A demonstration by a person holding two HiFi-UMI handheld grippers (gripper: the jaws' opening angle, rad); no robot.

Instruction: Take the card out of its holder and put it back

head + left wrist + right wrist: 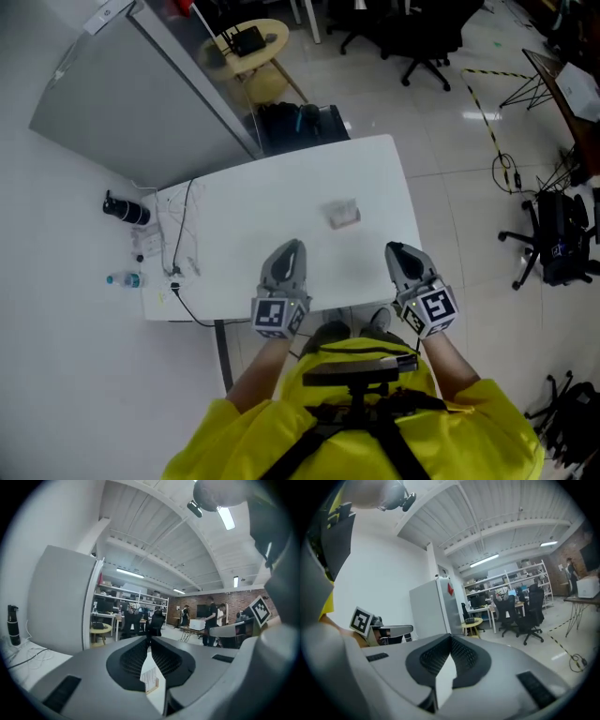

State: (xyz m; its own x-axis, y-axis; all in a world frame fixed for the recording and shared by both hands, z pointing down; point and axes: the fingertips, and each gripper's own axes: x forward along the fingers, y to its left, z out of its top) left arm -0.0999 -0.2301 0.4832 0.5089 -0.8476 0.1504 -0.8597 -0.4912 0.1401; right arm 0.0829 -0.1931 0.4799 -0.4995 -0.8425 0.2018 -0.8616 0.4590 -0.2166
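Note:
A small card stands in its holder (344, 215) near the middle of the white table (244, 216), apart from both grippers. In the left gripper view the same card (151, 677), white with print on a tan base, shows through the slit below the jaw tips. My left gripper (292, 246) hovers at the near table edge, left of and nearer than the card; its jaw tips meet (150, 639) with nothing between them. My right gripper (396, 249) is at the near edge to the card's right, and its tips (450, 637) also meet, holding nothing.
A black bottle (126, 208), loose cables (178, 239) and a small water bottle (125, 279) lie at the table's left end. A grey cabinet (122, 94) stands behind that end. A black bag (300, 122) sits beyond the far edge, with office chairs (427, 42) farther off.

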